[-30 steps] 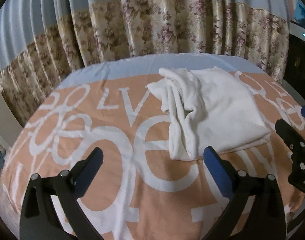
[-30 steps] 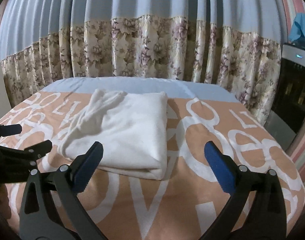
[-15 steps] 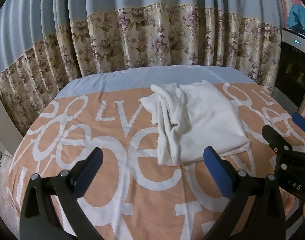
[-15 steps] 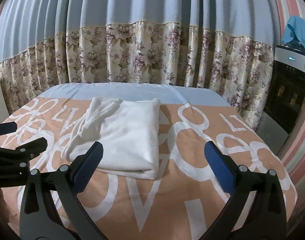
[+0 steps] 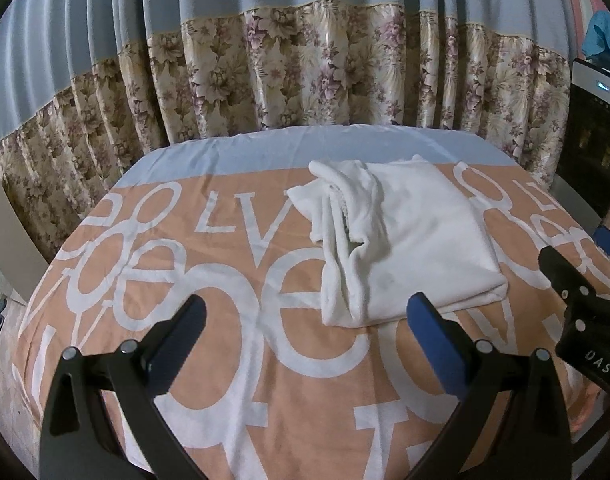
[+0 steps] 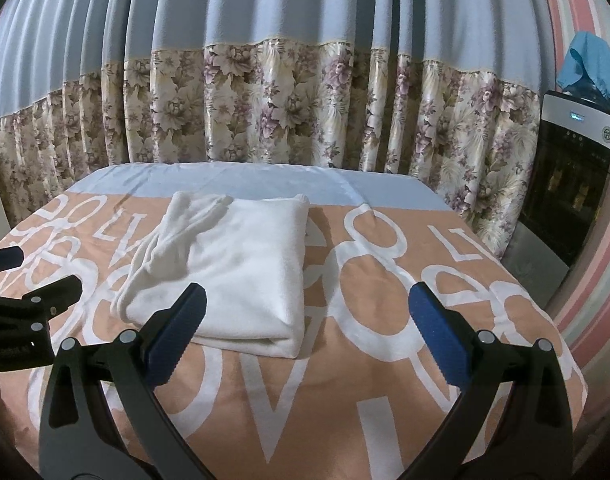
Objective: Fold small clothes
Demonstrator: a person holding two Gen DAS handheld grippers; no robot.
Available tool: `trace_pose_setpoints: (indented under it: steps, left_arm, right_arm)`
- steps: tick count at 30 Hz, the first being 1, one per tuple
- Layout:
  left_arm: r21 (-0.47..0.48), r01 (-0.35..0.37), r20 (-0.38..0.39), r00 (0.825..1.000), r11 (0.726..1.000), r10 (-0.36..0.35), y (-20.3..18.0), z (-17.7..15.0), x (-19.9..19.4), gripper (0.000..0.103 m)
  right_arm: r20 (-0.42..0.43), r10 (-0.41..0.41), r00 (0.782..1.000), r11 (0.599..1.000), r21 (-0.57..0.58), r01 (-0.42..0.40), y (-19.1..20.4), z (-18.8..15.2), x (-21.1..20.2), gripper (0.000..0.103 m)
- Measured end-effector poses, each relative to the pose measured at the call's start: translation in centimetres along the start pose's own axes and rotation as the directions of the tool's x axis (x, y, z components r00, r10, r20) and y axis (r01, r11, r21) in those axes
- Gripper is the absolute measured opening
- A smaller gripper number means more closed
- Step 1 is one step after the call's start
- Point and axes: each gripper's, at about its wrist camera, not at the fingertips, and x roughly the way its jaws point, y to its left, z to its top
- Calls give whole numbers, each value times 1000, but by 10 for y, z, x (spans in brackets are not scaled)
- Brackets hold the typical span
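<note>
A soft, matt, fleecy cloth is seen in the folded white garment (image 5: 417, 248), laid on a smooth printed bedsheet (image 5: 233, 320). Behind the bedsheet, a glossy, satin-like floral curtain (image 6: 289, 112) is hung. Matt black plastic and ribbed blue pads (image 6: 437, 332) are shown on the right gripper (image 6: 305, 332).

Your left gripper (image 5: 305, 332) and right gripper (image 6: 307, 320) each run off the bottom edge of their own view, so you see only the fingers (image 5: 437, 332) and part of the frame. The folded white cloth (image 6: 241, 264) hides its inner layers and the bed cover (image 6: 385, 360) beneath. The dark appliance (image 6: 565, 184) at right is cropped, its display too small to read.
</note>
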Motion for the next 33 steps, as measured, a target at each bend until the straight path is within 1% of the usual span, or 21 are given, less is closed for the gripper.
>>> trace_pose_setpoints:
  steps: [9, 25, 33]
  left_arm:
    - [-14, -2, -16, 1000, 1000, 2, 3, -2, 4, 101]
    - [-20, 1, -14, 1000, 1000, -1, 6, -2, 4, 101]
    - [-40, 5, -27, 1000, 999, -6, -1, 1, 5, 101]
  right_arm:
    - [-10, -13, 1000, 1000, -2, 13, -1, -2, 2, 100]
    - [-15, -13, 1000, 1000, -3, 12, -2, -3, 3, 100]
    - [-15, -15, 1000, 1000, -23, 15, 0, -5, 4, 100]
